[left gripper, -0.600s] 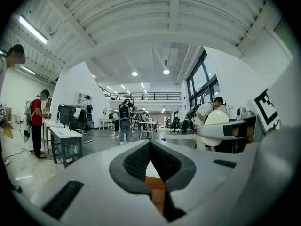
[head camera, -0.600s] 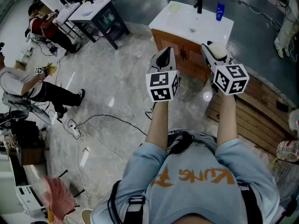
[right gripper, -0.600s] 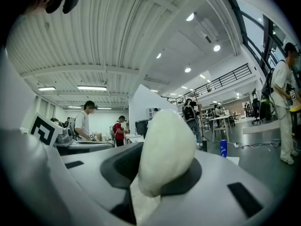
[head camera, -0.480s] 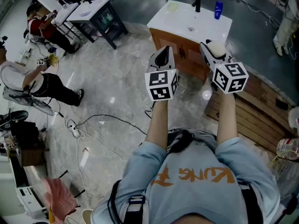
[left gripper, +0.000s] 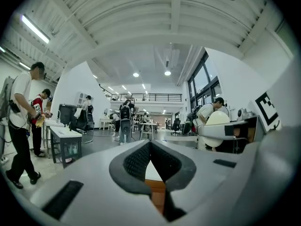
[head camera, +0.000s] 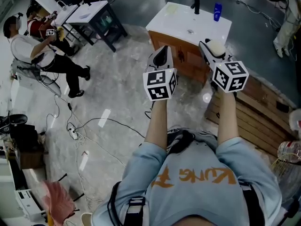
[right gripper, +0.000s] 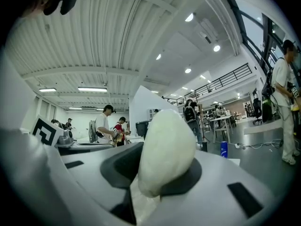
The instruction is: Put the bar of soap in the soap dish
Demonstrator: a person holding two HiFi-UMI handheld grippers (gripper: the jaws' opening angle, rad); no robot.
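Observation:
A pale cream oval bar of soap (head camera: 217, 46) sits between the jaws of my right gripper (head camera: 212, 49), which is shut on it. In the right gripper view the soap (right gripper: 165, 147) fills the gap of the right gripper (right gripper: 157, 173). My left gripper (head camera: 162, 59) is level beside it, with its pads (left gripper: 136, 161) meeting at the tips and nothing held. Both point at a white vanity top (head camera: 181, 25) on a wooden cabinet ahead. A pale yellowish flat item (head camera: 172, 7), possibly the soap dish, lies at its back left corner.
A black faucet (head camera: 196, 4) and a blue bottle (head camera: 217, 11) stand at the back of the vanity. Wooden pallet boards (head camera: 256, 114) lie at the right. Cables (head camera: 94, 124) trail over the marble floor. A dark table (head camera: 96, 18) and people (head camera: 37, 55) are at the left.
Both grippers and the vanity have shifted slightly left in the head view. The person at the far left has straightened up and stepped to the right. The soap stays gripped.

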